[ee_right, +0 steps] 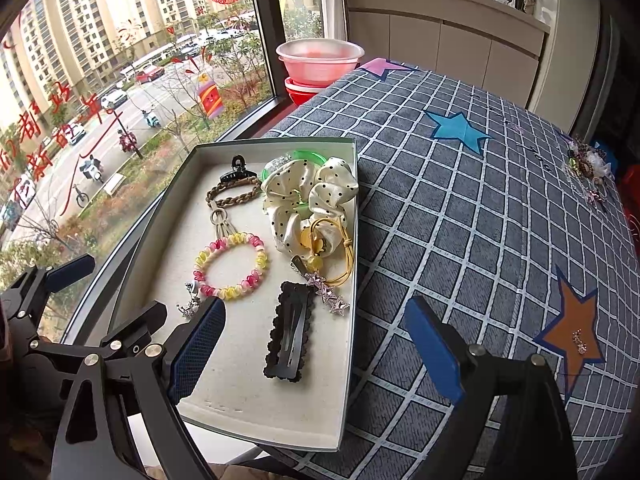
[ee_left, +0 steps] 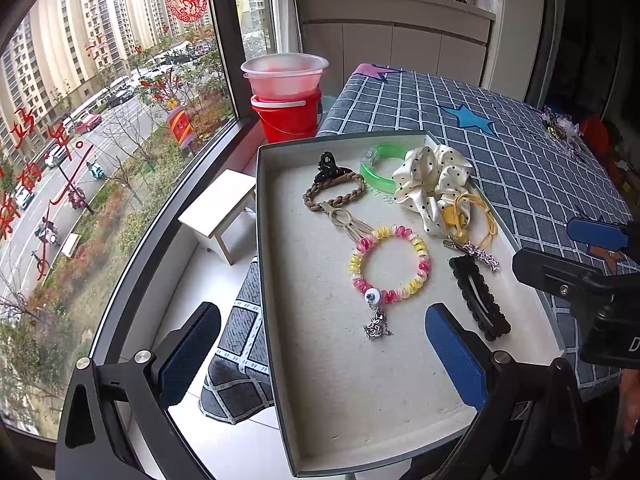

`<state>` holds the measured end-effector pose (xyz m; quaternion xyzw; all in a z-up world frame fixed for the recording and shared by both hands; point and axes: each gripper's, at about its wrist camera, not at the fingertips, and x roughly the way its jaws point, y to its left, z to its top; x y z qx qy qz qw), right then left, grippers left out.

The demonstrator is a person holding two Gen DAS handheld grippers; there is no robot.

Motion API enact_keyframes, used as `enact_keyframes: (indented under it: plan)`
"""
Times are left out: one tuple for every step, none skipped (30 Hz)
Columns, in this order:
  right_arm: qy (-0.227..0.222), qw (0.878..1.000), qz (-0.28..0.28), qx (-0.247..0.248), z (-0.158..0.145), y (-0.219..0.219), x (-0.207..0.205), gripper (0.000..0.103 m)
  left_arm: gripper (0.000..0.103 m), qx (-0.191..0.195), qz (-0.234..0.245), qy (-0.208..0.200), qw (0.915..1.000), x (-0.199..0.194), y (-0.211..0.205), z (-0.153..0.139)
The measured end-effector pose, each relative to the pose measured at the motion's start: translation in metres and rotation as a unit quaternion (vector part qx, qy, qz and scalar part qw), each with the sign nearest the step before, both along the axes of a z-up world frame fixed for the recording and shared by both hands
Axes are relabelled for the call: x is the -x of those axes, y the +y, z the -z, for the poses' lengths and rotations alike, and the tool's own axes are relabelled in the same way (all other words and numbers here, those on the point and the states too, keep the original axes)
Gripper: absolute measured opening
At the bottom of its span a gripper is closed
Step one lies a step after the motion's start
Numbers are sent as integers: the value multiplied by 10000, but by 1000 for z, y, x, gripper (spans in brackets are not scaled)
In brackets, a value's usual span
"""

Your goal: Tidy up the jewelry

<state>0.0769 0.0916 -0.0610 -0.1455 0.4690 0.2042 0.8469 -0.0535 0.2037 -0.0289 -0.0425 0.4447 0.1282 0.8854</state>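
Note:
A shallow grey-walled box lies on the checked cloth and holds the jewelry. In it are a black claw clip, a braided brown bracelet, a green bangle, a polka-dot scrunchie, a yellow cord tie, a pink-and-yellow spiral band, a starry silver clip and a black snap clip. My left gripper hangs open above the box's near left part. My right gripper is open too, straddling the box's right wall just above the snap clip, touching nothing.
A small sparkly earring lies on the orange star of the cloth. A heap of trinkets sits at the table's far right. Left of the table stand a red bucket with bowls, a white stool and the window.

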Motion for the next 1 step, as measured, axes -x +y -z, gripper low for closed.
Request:
enact_keyframes:
  plan:
    - [-4,10000,2,2,0,0,0,93,103,6,12,9,10000,0,0,0]
